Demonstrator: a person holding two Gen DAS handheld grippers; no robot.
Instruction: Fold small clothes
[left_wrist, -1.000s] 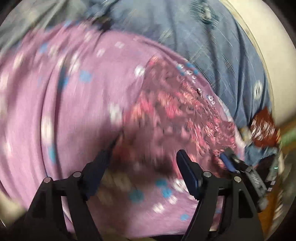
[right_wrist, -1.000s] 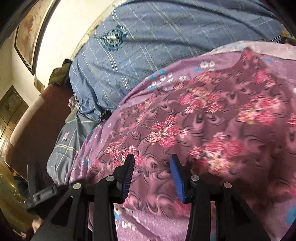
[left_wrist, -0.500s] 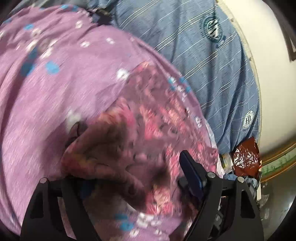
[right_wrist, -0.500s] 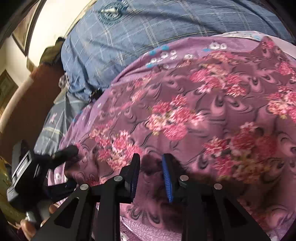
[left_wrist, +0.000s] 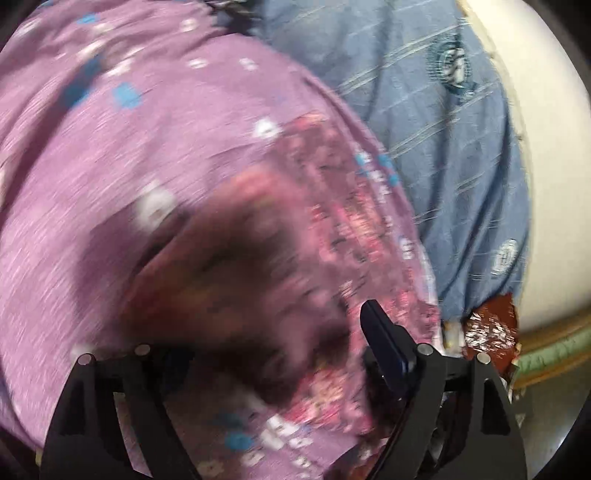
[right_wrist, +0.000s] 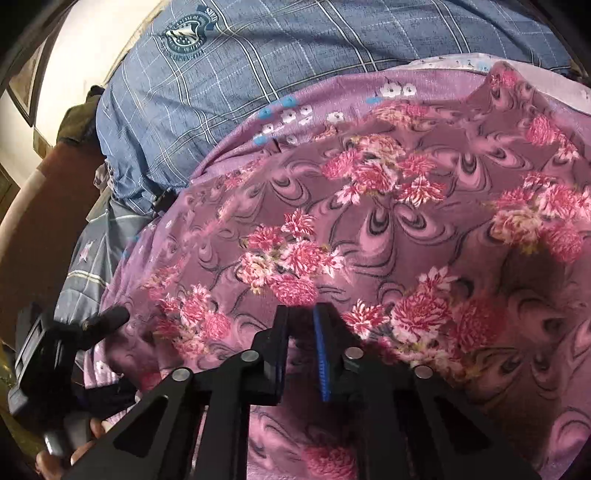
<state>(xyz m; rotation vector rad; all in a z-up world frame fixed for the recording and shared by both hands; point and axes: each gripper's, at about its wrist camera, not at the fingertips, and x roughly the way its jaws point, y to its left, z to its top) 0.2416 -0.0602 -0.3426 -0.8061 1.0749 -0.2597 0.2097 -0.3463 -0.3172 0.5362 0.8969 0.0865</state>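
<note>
On the bed, the floral garment (right_wrist: 369, 221) lies spread, barely folded yet. Right tongs (right_wrist: 301, 325) just closed, pinching its cloth; left tongs (left_wrist: 258, 354) have been spreading wide, gripping nothing.

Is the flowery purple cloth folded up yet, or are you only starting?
Only starting. Nothing looks folded yet: the flowery cloth lies spread on the purple spotted sheet. In hand: the right gripper has just been closing and now pinches a bit of the cloth's near part, while the left gripper has just been opening, with the cloth between its wide jaws. Left to do: lift the cloth, fold it over and smooth it flat.
</note>
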